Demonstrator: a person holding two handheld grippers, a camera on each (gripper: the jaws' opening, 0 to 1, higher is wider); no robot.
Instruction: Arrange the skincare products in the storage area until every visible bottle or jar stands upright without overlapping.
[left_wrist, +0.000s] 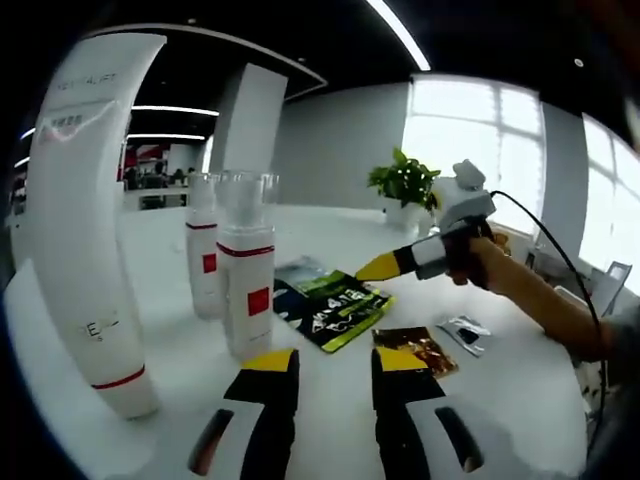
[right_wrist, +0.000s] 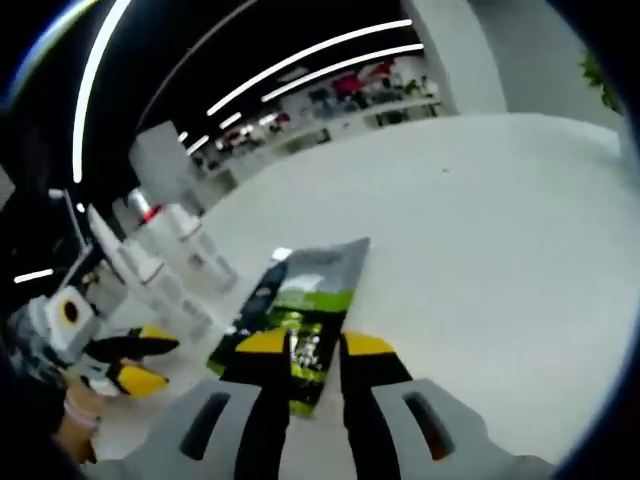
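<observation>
White table (left_wrist: 330, 240): smooth, faintly glossy. Tall white tube (left_wrist: 85, 230), left of frame: matt plastic, red band. Two white bottles (left_wrist: 245, 285): satin plastic, clear glossy caps, red labels. Green-black sachet (left_wrist: 335, 310): shiny foil. Gold sachet (left_wrist: 415, 350), lower centre: crinkled, reflective foil. Silver sachet (left_wrist: 463, 332): metallic sheen.

left gripper (left_wrist: 334, 362): jaws apart, low | right gripper (right_wrist: 303, 346): jaws apart (hand (left_wrist: 478, 262) gripping it)
</observation>
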